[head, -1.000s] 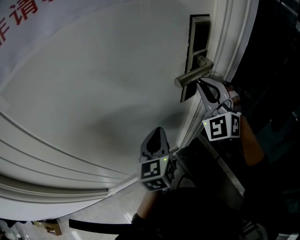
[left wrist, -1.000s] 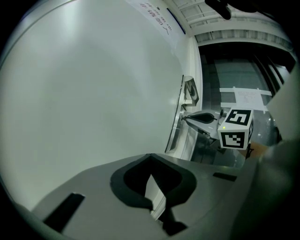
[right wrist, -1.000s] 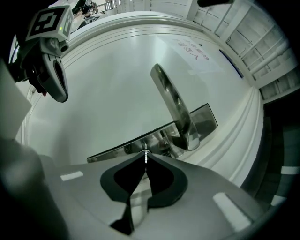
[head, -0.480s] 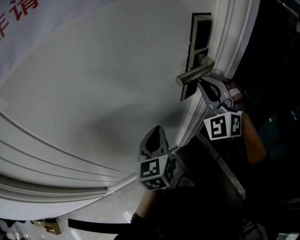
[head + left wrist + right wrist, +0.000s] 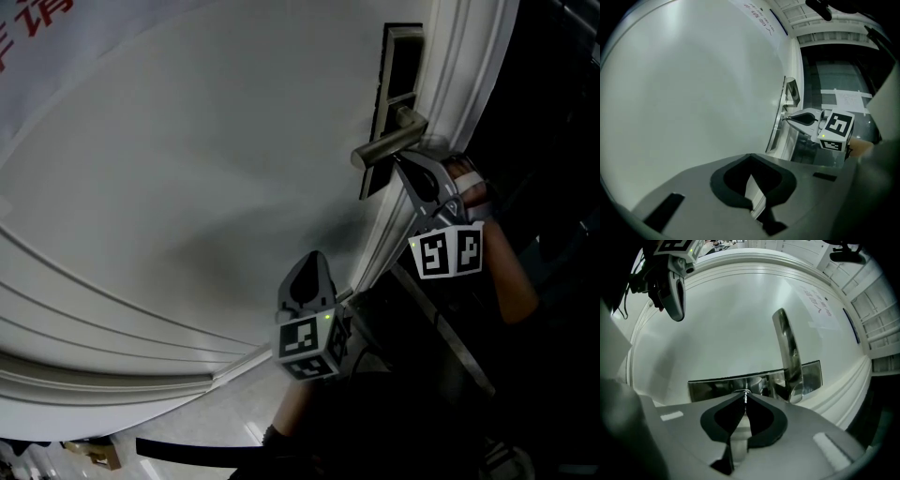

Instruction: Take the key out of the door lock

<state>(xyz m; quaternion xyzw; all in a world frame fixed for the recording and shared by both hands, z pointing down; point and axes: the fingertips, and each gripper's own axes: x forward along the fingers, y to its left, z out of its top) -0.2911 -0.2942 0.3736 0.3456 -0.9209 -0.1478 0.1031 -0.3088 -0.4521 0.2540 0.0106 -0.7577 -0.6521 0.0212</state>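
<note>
Metal and small, the key (image 5: pixel 746 393) sits in the polished lock plate (image 5: pixel 712 386) just below the lever handle (image 5: pixel 787 352), its head pinched between the closed jaws of the right gripper (image 5: pixel 745 399). It should be light, stiff and rather slippery, so a firm grip on the flat head and a straight pull would suit it. The left gripper (image 5: pixel 750 159) hangs lower beside the white door (image 5: pixel 187 169), jaws together on nothing. The doorway beyond is dark.
</note>
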